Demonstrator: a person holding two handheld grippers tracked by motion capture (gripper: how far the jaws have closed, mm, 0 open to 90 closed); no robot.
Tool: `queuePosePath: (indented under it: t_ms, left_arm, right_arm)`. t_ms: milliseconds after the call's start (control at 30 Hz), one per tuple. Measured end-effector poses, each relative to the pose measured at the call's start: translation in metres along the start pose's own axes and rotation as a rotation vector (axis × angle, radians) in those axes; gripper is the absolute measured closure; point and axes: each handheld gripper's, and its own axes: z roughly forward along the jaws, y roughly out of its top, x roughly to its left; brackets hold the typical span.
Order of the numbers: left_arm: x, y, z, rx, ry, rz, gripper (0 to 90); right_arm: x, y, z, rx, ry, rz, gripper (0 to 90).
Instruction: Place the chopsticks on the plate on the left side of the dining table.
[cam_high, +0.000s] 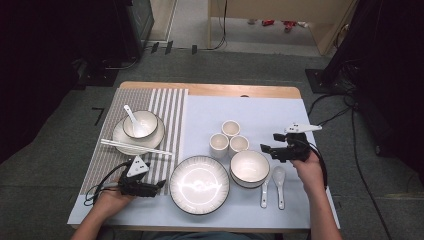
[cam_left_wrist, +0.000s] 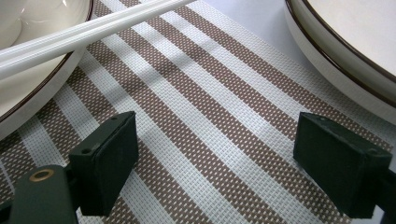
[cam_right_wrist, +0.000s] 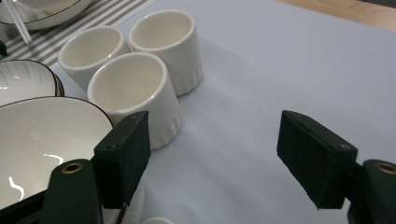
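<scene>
High view: the right gripper (cam_high: 266, 148) hovers at right of centre, jaws spread with nothing between them, just beside the bowl (cam_high: 249, 166) and near three cups (cam_high: 229, 136). Two spoons (cam_high: 272, 187) lie below it. The left gripper (cam_high: 159, 185) rests at lower left, jaws spread over the striped mat (cam_high: 107, 145), empty, between chopsticks (cam_high: 135, 146) and plate (cam_high: 199, 185).
</scene>
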Motion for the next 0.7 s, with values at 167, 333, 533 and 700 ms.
queuePosePath:
  t_ms: [167,333,533,700]
  left_arm:
    - [0.000,0.000,0.000,-0.001,0.003,0.000,14.6]
    - [0.001,0.000,0.000,-0.002,0.010,-0.001,15.2]
    - [0.001,0.000,0.000,-0.004,0.007,0.000,15.7]
    - [0.001,0.000,-0.001,-0.002,0.005,0.003,15.7]
  right_arm:
    - [-0.003,-0.004,-0.002,-0.006,-0.005,0.008,25.8]
    - [-0.008,-0.010,-0.002,-0.009,-0.011,0.022,25.8]
    - [-0.011,-0.015,-0.002,0.006,-0.016,0.032,25.9]
    - [-0.015,-0.018,-0.001,0.002,-0.027,0.035,25.9]
